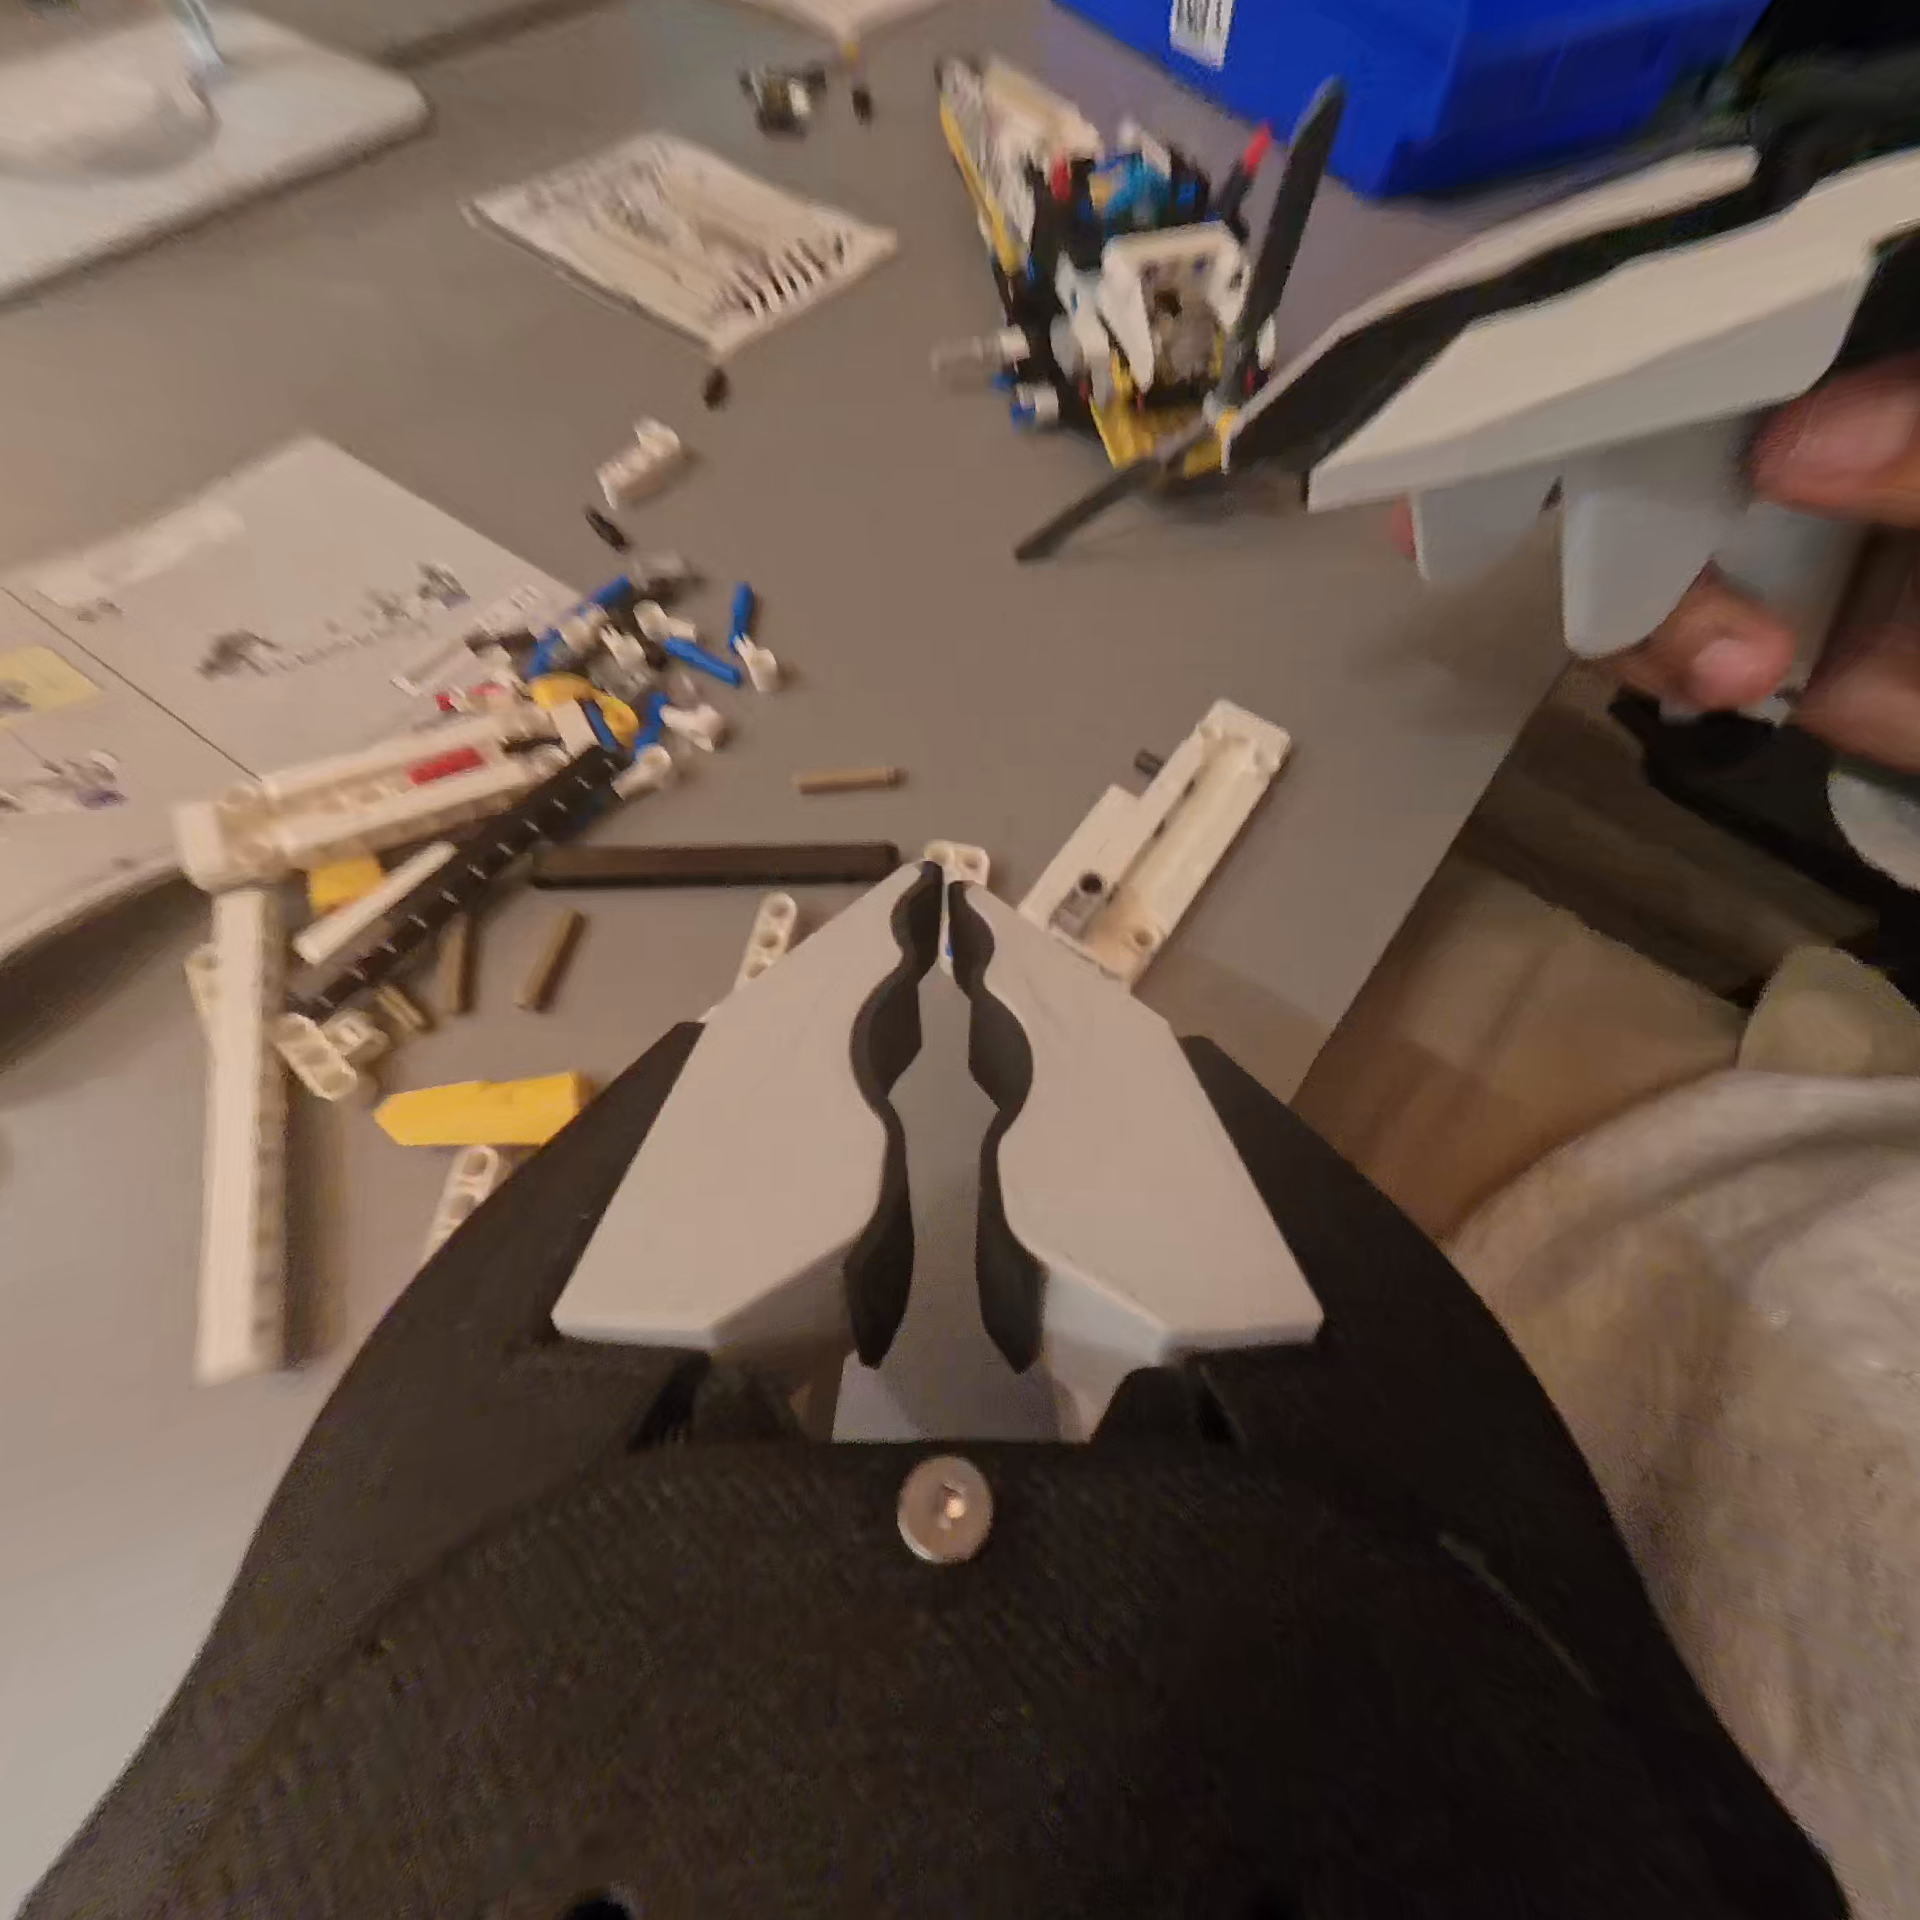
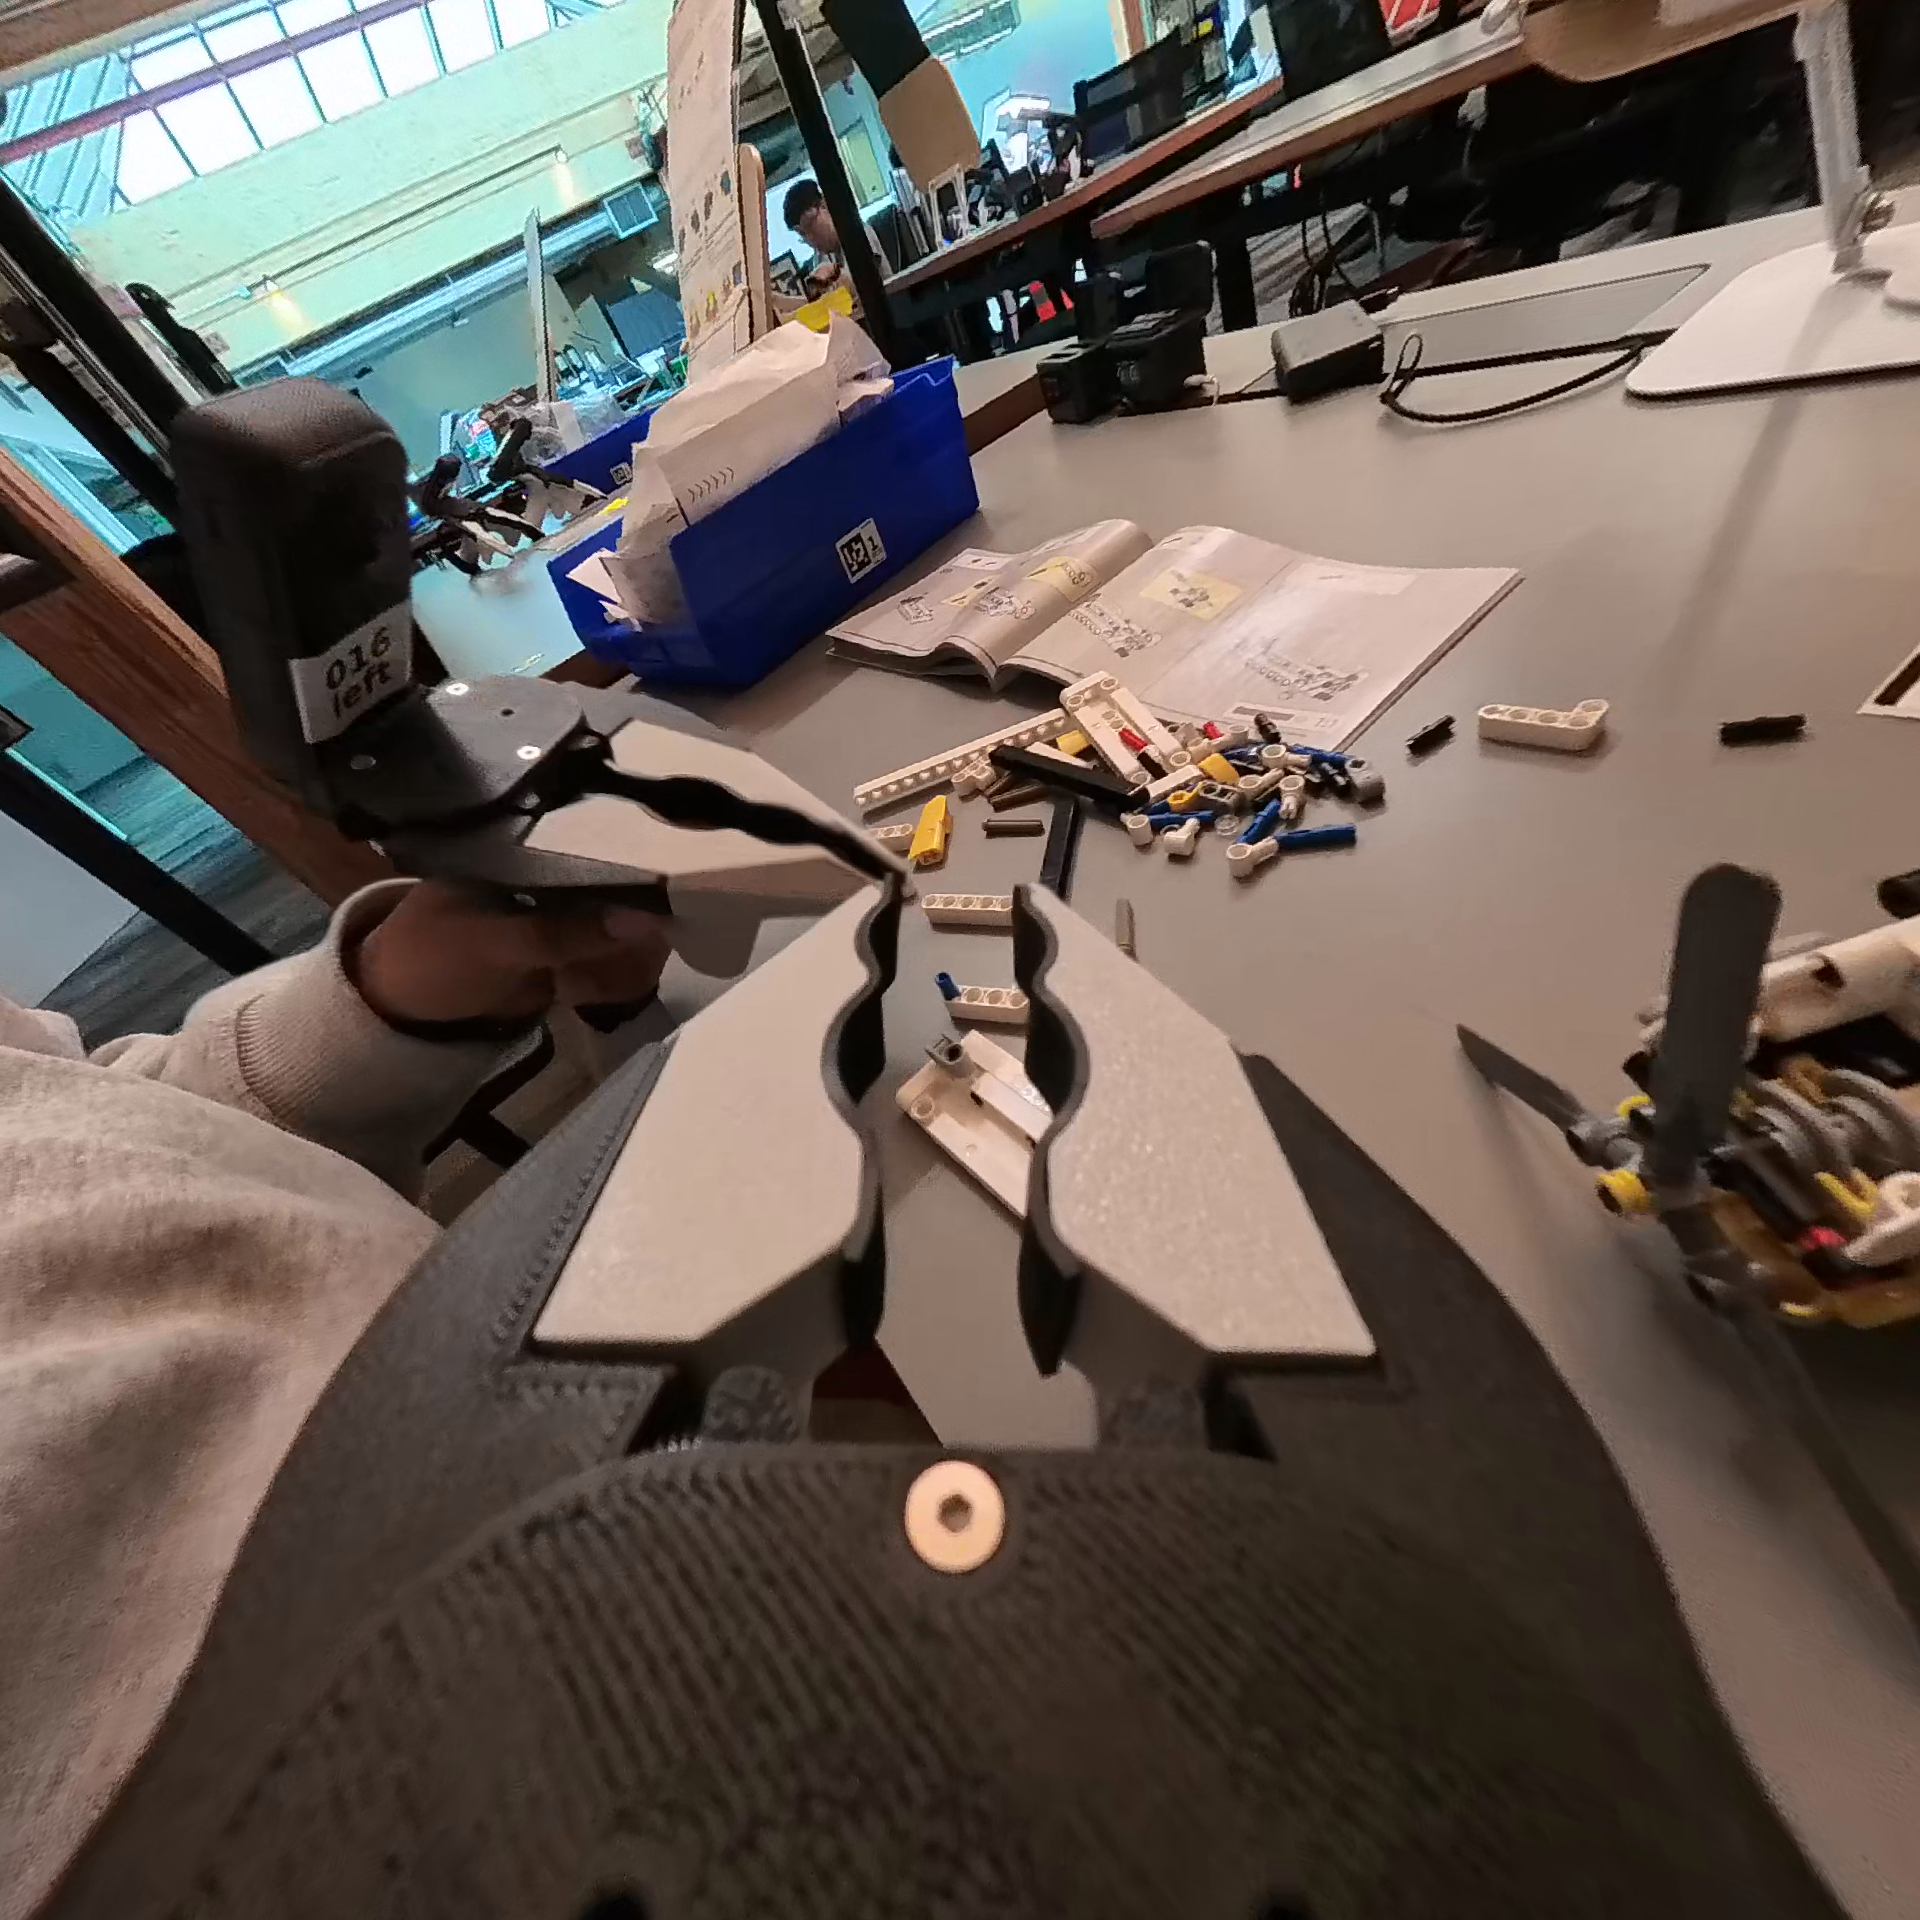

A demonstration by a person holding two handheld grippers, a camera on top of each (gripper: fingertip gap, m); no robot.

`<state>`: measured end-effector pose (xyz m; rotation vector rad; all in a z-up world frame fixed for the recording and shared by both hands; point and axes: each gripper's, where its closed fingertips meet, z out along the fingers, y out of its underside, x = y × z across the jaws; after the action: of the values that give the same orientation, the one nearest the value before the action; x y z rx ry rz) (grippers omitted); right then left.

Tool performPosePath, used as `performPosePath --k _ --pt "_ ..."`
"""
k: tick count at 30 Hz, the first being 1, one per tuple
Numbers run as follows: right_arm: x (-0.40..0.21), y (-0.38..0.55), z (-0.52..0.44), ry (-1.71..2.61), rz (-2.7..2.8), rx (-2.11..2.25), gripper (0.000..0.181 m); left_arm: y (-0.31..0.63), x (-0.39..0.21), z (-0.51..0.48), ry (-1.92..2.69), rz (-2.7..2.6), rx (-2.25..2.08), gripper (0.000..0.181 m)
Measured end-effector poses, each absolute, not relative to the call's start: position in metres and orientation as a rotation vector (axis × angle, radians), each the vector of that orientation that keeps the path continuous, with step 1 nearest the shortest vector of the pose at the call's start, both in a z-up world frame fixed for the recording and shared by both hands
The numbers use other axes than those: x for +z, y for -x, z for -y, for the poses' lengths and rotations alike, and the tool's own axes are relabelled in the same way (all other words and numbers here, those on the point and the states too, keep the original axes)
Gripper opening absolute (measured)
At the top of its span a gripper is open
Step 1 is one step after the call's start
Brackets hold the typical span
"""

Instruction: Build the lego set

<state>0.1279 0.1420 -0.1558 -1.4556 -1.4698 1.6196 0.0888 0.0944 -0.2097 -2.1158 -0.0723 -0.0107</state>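
Your left tool (image 1: 940,883): tips together, nothing between, hovering over bench (image 1: 1039,644) near edge, just above small white beam (image 1: 961,857). Your right tool (image 2: 956,904): tips apart, empty, above white panel (image 2: 977,1117). Model (image 1: 1132,281) with black propeller (image 2: 1704,1039) stands on bench, far side from loose parts pile (image 1: 623,665). Black beam (image 1: 717,864) and yellow piece (image 1: 483,1110) lie near pile. Open manual (image 2: 1195,613) behind pile. Blue bin (image 2: 769,551) at bench edge, stuffed with paper.
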Motion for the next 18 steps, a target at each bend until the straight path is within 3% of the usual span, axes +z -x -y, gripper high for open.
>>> performPosePath --k 6,12,18 --pt "-0.156 -0.126 -0.138 1.442 1.484 1.6 0.02 -0.093 -0.229 -0.098 2.168 0.159 -0.058 0.011" --pt "-0.156 -0.126 -0.136 1.441 1.481 1.611 0.02 -0.089 -0.237 -0.096 2.21 0.174 -0.032 0.002" --pt "-0.157 -0.127 -0.138 1.461 1.49 1.586 0.021 -0.106 -0.188 -0.098 1.98 0.013 -0.099 0.002"
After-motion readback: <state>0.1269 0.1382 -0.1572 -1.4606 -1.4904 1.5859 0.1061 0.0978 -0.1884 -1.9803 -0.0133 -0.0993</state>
